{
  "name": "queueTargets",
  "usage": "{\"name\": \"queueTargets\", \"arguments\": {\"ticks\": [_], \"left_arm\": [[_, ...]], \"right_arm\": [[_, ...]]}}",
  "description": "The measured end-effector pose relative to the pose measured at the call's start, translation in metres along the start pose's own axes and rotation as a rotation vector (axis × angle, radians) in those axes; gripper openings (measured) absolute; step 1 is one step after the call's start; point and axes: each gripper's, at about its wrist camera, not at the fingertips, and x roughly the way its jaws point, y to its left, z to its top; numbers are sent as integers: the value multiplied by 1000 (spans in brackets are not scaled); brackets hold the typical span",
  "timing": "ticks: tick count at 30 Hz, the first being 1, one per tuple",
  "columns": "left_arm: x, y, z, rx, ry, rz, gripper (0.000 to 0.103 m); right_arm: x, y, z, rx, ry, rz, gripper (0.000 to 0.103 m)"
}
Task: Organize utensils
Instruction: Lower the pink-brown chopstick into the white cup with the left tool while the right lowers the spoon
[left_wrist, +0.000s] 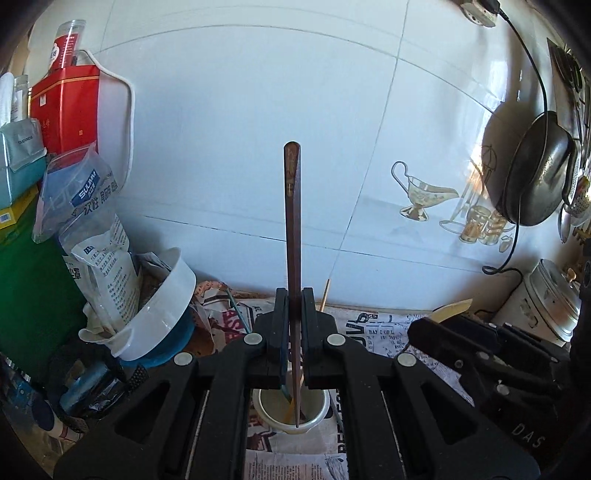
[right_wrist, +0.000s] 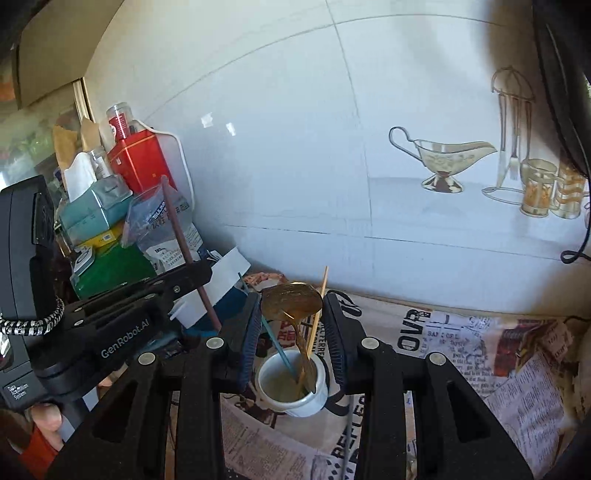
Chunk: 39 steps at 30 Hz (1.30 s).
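Left wrist view: the left gripper (left_wrist: 294, 328) pinches a dark chopstick (left_wrist: 292, 229) upright, its tip over the white cup (left_wrist: 291, 408), ready to drop in. The right gripper (right_wrist: 291, 332) squeezes a gold spoon (right_wrist: 291, 301) above the same cup.

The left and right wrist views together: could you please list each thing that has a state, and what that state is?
Left gripper: shut on the dark wooden utensil.
Dark wooden utensil: held upright, clear of the cup.
Right gripper: fingers either side of the golden spoon's bowl.
Golden spoon: bowl up, handle down in the cup.
White cup: upright, holding a teal stick and a bamboo skewer.
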Motion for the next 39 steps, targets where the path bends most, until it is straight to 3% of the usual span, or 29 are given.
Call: {"name": "queueTargets", "arguments": {"ticks": [8, 19, 22, 31, 39], "left_arm": [[39, 16, -5, -4, 43, 2, 4], [96, 32, -41, -23, 187, -7, 4], [104, 31, -47, -21, 216, -10, 4], [112, 32, -56, -14, 291, -17, 4], [89, 26, -54, 5, 268, -11, 4]], "right_arm": [[45, -5, -10, 48, 76, -4, 31], [89, -27, -42, 99, 243, -50, 31], [90, -29, -44, 107, 243, -55, 31], [90, -32, -42, 99, 279, -80, 32], [77, -30, -44, 76, 283, -68, 32]]}}
